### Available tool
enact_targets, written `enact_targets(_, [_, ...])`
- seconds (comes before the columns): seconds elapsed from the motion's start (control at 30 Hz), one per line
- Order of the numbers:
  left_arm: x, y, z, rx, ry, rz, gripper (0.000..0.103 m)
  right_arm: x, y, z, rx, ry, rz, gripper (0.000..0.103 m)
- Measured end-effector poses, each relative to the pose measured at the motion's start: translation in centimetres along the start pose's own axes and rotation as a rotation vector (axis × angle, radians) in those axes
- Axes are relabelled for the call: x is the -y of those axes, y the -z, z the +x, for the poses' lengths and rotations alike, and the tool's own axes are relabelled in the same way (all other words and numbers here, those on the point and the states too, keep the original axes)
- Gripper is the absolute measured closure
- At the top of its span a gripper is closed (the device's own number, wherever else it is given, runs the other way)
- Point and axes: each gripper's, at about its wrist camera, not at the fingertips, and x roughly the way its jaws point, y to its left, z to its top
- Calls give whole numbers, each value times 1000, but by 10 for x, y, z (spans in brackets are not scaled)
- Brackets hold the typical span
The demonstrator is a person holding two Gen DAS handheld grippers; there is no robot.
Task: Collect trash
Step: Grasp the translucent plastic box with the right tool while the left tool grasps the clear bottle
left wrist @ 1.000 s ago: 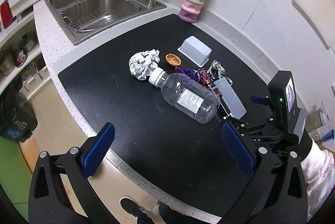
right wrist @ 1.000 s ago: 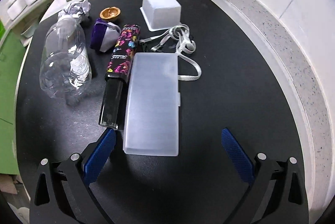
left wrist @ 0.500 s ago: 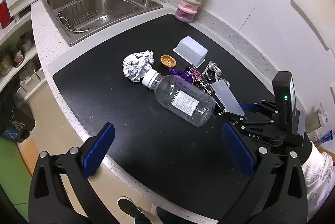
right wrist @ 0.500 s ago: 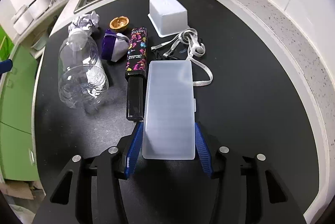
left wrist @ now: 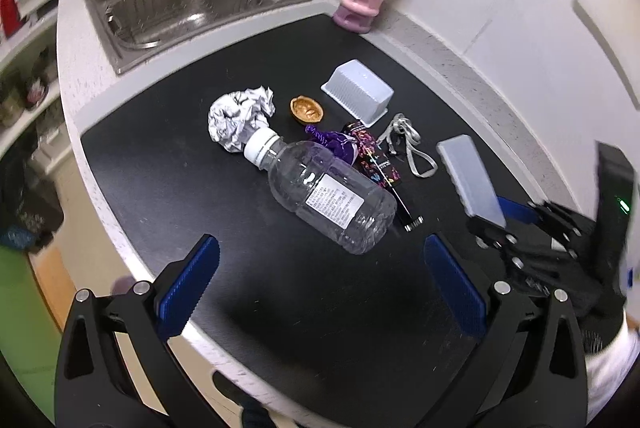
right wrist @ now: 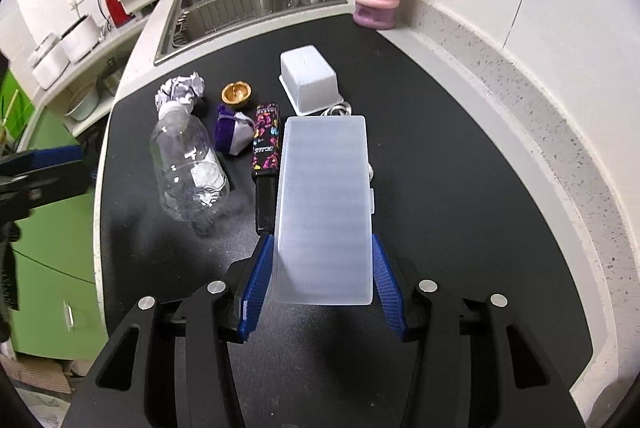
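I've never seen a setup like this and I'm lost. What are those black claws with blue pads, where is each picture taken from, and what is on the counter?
A person holds a two-finger grabber in each hand; each carries a wide-angle camera looking along its fingers. The left gripper is open over a clear plastic bottle. The right gripper is shut on a frosted plastic case. On the black mat lie crumpled paper, a nutshell, a purple wrapper, a patterned tube, a strap and an upturned white tub.
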Motion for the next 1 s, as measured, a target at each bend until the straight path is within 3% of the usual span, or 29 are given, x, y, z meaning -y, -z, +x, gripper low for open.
enact_targets(0.37, [-3, -9, 54, -77, -62, -278, 3, 12, 3, -8, 25, -1, -13, 55])
enact_targets(0.7, [0, -17, 84, -77, -139, -418, 3, 24, 6, -6, 34, -23, -10, 55])
enact_targets(0.73, [-1, -17, 85, -74, -145, -423, 5, 24, 6, -6, 34, -26, -10, 55])
enact_targets(0.87, [-1, -16, 88, -88, -127, -435, 44, 25, 7, -6, 33, -35, -9, 55])
enact_targets(1.0, [-1, -15, 85, -84, -107, -419, 45, 25, 6, -7, 39, -44, -6, 55])
